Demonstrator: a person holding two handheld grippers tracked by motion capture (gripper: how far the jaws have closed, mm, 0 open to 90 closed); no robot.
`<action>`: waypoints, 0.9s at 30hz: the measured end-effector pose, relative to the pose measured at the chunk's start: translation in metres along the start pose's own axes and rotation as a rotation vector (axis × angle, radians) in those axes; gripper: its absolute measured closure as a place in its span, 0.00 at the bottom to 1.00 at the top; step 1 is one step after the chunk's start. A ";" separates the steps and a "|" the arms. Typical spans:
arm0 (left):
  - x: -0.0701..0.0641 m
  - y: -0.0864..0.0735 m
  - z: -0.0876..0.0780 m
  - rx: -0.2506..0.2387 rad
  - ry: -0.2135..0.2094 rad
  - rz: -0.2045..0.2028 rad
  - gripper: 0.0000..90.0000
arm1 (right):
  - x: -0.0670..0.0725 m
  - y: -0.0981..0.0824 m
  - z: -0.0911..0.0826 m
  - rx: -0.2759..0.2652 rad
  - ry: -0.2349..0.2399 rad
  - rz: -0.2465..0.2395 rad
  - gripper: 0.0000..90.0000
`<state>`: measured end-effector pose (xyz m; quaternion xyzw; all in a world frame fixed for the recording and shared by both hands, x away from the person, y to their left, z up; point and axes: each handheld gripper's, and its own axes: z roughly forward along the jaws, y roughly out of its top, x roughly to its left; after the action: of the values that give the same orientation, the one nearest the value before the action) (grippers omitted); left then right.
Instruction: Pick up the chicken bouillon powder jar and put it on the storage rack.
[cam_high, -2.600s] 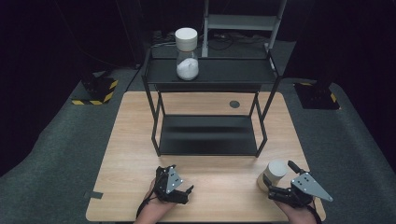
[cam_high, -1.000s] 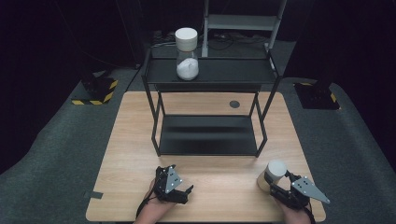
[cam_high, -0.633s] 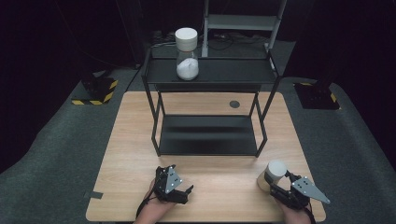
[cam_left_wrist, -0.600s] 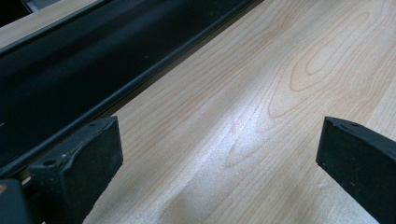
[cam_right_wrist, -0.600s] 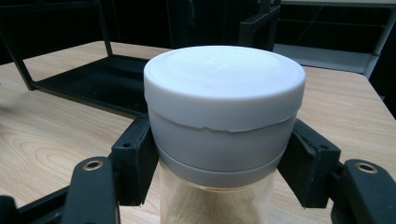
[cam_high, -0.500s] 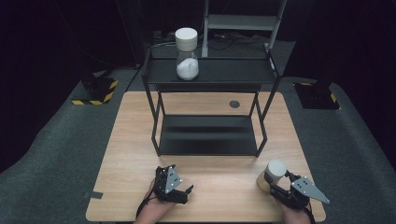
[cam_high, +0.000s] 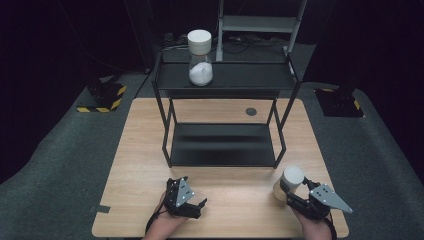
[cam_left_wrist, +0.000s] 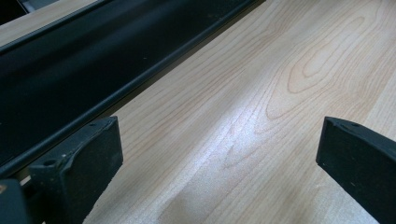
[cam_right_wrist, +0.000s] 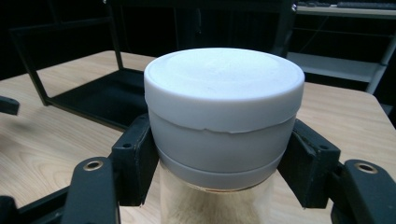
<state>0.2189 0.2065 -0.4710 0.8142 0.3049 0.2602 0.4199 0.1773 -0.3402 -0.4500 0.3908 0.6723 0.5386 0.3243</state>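
Note:
A clear jar with a white lid and tan contents stands on the wooden table near its front right corner. My right gripper is shut on the jar just under the lid, one black pad pressing on each side. My left gripper rests low at the front middle of the table. Its jaws stand wide open over bare wood with nothing between them. A second jar, white-lidded and holding white powder, stands on the top of the black rack.
The black metal rack spans the middle of the table, and its low shelf lies just ahead of both grippers. A small dark disc lies on the table behind the rack. Dark floor surrounds the table.
My right gripper has moved in from the right onto the tan jar and its jaws now hold it under the lid. The left gripper has stayed put.

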 end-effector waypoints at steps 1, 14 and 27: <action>0.000 0.000 0.000 -0.001 0.000 -0.001 0.01 | 0.001 0.002 0.001 0.000 0.003 0.001 0.38; 0.001 -0.001 0.000 -0.003 -0.007 -0.003 0.01 | 0.008 0.025 0.021 -0.023 0.052 -0.017 0.38; 0.004 -0.002 -0.001 -0.009 -0.017 -0.010 0.01 | 0.020 0.051 0.044 -0.047 0.092 -0.034 0.38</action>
<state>0.2208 0.2107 -0.4714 0.8131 0.3040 0.2526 0.4275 0.2146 -0.2955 -0.4093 0.3466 0.6802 0.5661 0.3110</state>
